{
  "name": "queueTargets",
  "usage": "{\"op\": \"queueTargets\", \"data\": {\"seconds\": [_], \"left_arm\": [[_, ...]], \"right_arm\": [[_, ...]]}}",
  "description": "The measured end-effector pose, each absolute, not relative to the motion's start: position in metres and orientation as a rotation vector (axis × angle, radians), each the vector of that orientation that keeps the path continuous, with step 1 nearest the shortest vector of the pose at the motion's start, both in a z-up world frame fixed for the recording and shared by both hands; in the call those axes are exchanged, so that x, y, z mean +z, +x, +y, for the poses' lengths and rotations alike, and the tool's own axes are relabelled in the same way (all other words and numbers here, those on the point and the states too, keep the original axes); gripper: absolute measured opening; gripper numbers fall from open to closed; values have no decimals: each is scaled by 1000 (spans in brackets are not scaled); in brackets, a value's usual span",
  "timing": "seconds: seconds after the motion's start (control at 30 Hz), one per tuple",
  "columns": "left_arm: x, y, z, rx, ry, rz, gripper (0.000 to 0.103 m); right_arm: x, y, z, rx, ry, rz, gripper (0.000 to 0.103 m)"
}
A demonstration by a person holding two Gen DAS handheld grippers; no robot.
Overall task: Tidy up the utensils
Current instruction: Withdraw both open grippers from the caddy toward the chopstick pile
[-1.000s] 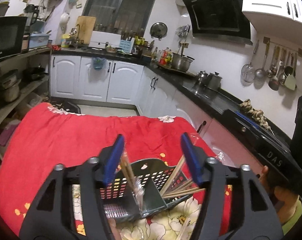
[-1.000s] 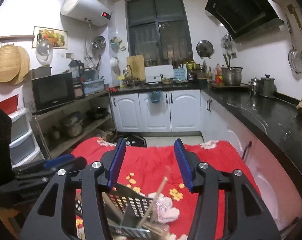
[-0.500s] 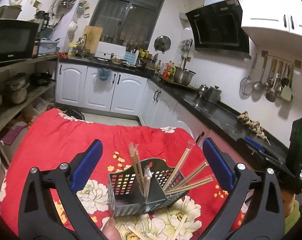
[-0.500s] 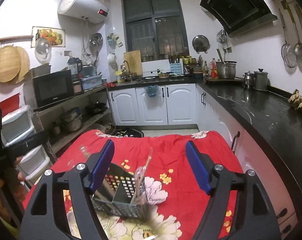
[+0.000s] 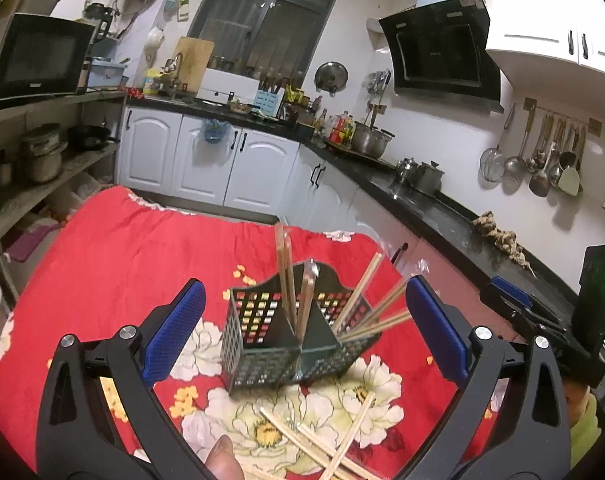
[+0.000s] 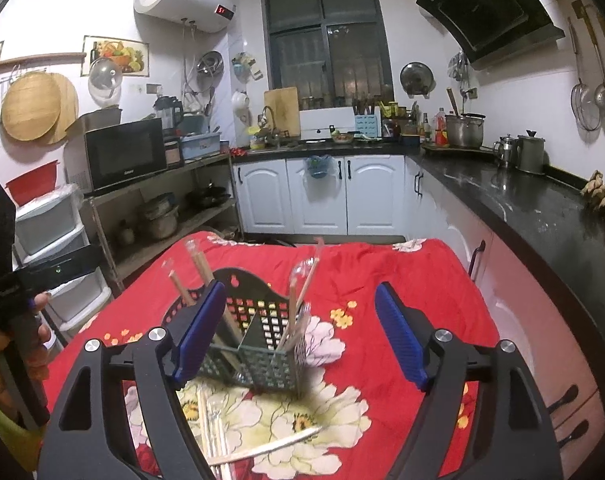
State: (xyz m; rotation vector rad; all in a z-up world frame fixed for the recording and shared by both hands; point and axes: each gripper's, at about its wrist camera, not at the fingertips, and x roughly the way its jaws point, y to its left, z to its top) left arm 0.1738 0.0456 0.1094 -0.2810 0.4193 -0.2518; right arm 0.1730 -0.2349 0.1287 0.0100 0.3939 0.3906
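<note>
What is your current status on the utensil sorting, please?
Left gripper open, empty. Right gripper jaws opening, empty. Basket upright on red cloth, chopsticks inside. Loose chopsticks in front. Nothing blocking.

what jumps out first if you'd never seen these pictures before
The bright red flowered cloth covering the table grabs the eye first. On it stands a dark perforated basket with chopsticks sticking up and leaning out of its compartments. Loose chopsticks lie on the cloth in front of it, between the blue-padded fingers of the open left gripper.
</note>
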Motion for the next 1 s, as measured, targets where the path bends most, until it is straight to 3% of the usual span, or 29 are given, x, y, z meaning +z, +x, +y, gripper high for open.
{"op": "queueTargets", "data": {"seconds": [1.0], "left_arm": [[25, 151, 40, -221, -304, 619, 92]], "right_arm": [[60, 152, -231, 426, -17, 543, 75]]}}
